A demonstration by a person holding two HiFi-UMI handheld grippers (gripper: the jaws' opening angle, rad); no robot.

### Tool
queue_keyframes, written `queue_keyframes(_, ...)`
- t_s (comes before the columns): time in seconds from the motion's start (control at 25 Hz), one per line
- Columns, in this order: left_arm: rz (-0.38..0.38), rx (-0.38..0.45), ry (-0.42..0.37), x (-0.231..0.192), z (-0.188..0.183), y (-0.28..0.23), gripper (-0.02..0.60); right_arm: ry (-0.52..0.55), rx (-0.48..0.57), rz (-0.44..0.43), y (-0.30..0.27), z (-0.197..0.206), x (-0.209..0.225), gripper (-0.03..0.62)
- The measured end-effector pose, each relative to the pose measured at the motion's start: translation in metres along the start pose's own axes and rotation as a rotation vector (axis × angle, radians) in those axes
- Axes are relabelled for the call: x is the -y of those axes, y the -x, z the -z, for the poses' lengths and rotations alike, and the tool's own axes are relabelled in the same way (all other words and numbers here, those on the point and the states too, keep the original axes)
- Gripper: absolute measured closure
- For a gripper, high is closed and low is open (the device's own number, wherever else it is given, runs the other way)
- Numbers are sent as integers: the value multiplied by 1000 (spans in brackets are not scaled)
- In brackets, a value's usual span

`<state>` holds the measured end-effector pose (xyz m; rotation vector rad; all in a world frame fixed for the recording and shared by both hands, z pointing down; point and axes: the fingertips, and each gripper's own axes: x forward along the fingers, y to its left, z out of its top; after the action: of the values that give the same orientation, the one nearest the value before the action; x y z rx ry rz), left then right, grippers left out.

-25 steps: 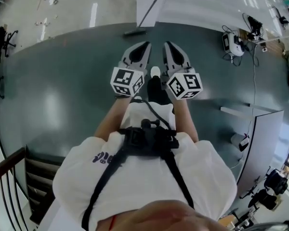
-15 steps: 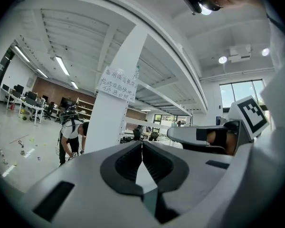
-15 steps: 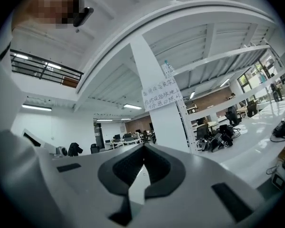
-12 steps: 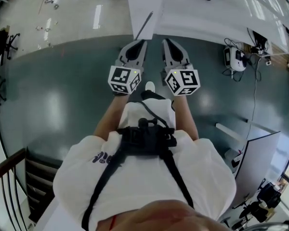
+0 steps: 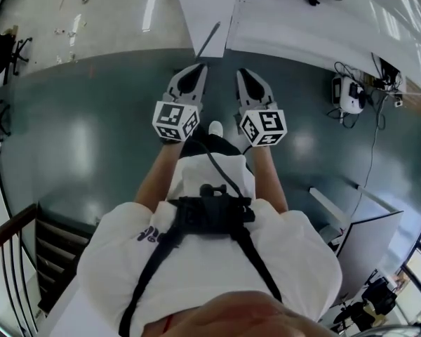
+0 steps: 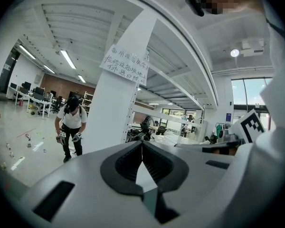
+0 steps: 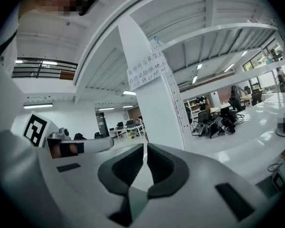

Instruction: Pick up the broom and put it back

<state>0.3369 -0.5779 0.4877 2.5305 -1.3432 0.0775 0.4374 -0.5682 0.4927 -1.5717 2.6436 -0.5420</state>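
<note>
both tools are empty and closed: the left gripper (image 5: 198,69) has its jaws meeting at the tips, the right gripper (image 5: 245,72) has its jaws drawn in with nothing between them, and the two are held side by side, pointing forward over the dark floor (image 5: 84,132). what i take for the broom (image 5: 209,39) is a thin dark stick straight ahead of the tips, at the foot of the white pillar (image 5: 205,2), well apart from both tools. it sits a little ahead and to the inner side of the left gripper, and farther across from the right one, so the left hand looks the nearer. its long axis runs mostly away from the tools, slanting toward the right gripper's side as it gets farther off; its near end lies closest to the left tips. whether it leans on the pillar or lies flat on the floor i cannot tell from above, and its head is too small to make out. neither gripper view shows the stick, only the pillar dead ahead. the coming move, as i judge it, calls for closing that gap forward and opening the jaws across the handle, not along it.
</note>
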Motion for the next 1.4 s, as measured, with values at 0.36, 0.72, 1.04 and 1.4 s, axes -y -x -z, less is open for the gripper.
queue_keyframes(0.36,-2,-86,-11,-40,35,-37,569,-10,-148,-50,-45,64,17,585)
queue_keyframes(0.72,-9,-174,-16,-116,84,-85,569,-44,-297,23,-115,143,69,525)
queue_keyframes(1.04,0,-223,-31,-163,137,-125,569,-97,-381,67,-177,224,100,442)
queue_keyframes(1.4,-1,-214,-27,-195,170,-152,569,-141,-406,146,-248,296,132,355)
